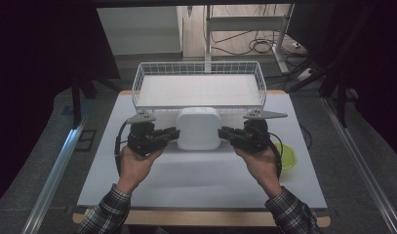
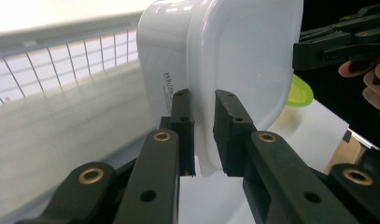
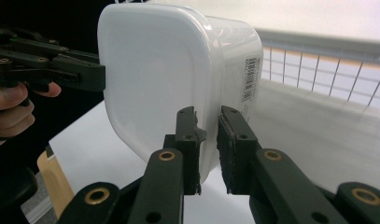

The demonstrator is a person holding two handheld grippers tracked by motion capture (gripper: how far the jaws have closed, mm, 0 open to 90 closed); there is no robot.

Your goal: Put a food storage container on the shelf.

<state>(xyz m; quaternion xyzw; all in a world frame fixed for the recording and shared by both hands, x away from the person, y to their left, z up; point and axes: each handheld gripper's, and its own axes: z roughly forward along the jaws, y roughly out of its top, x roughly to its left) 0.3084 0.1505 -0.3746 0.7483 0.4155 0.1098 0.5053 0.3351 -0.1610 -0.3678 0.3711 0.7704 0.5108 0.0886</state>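
A white plastic container [image 1: 199, 127] with a closed lid hangs above the white table, held from both sides. My left gripper [image 1: 175, 134] is shut on the rim at its left edge, and my right gripper [image 1: 221, 132] is shut on the rim at its right edge. In the left gripper view the two jaws pinch the lid's flange of the container [image 2: 234, 60], with the other gripper [image 2: 339, 46] across from it. In the right gripper view the jaws clamp the opposite rim of the container [image 3: 178, 70], which carries a barcode label on its side.
A white wire basket [image 1: 198, 73] stands at the back of the table, just beyond the container. A yellow-green lid [image 1: 287, 155] lies on the table at the right, beside my right hand. Dark curtains and metal rails flank the white tabletop [image 1: 196, 180].
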